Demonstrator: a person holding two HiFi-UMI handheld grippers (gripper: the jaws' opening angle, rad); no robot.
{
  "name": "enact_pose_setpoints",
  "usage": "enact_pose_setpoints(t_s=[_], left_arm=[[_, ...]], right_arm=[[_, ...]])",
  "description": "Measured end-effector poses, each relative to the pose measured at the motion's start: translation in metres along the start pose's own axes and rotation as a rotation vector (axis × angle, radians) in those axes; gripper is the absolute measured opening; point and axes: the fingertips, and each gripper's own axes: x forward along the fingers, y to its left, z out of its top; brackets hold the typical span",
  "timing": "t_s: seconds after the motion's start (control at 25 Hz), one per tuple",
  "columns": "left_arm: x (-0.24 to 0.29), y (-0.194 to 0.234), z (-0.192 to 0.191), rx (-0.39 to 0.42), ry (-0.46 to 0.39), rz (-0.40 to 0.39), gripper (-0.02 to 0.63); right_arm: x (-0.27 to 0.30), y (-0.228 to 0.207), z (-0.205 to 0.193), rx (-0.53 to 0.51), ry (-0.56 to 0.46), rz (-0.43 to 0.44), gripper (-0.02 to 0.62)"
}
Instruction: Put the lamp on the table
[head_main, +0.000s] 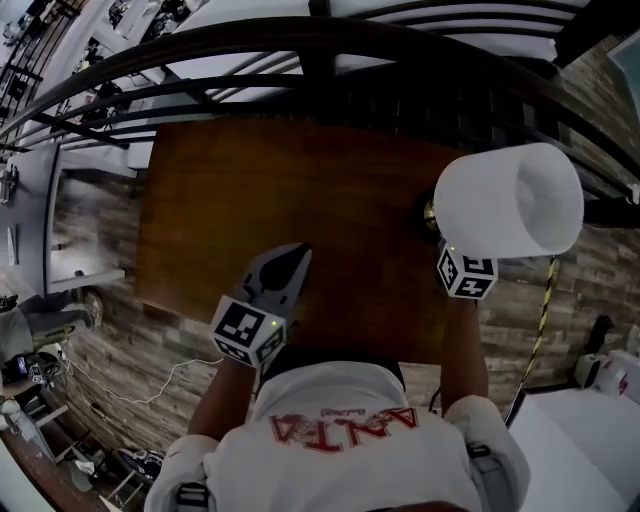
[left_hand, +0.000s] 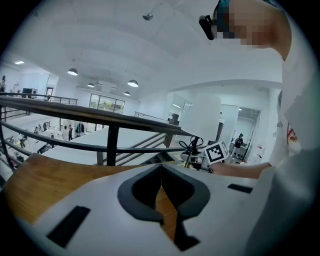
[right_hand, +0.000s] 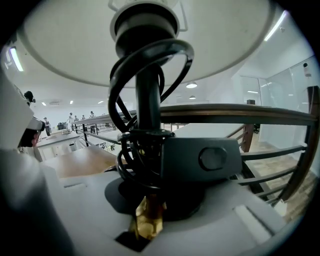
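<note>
The lamp has a white drum shade (head_main: 510, 200) and hangs over the right side of the brown wooden table (head_main: 250, 200). My right gripper (right_hand: 147, 210) is shut on the lamp low on its stem, where a gold-coloured part (right_hand: 146, 220) sits between the jaws. A black cable (right_hand: 125, 95) is coiled round the black stem (right_hand: 149, 100), with a dark switch box (right_hand: 200, 160) beside it. In the head view the shade hides those jaws and only the marker cube (head_main: 467, 270) shows. My left gripper (head_main: 297, 252) is shut and empty over the table's near part; its tips meet (left_hand: 160, 166).
A black metal railing (head_main: 300, 60) runs along the table's far edge, with a lower hall beyond it. Stone-look flooring (head_main: 110, 340) surrounds the table. A yellow-and-black striped pole (head_main: 545, 300) and a white unit (head_main: 580, 440) stand at the right.
</note>
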Motion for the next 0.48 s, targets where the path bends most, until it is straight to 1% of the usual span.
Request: enact_pose_setpoints(t_s=[0.28, 0.48], left_arm=[[0.014, 0.021, -0.015, -0.013, 0.032, 0.061, 0.009], [0.022, 0.022, -0.02, -0.021, 0.054, 0.078, 0.009]], right_arm=[[0.041, -0.011, -0.022, -0.004, -0.009, 0.003, 0.064], [0.051, -0.009, -0.027, -0.014, -0.013, 0.029, 0.064]])
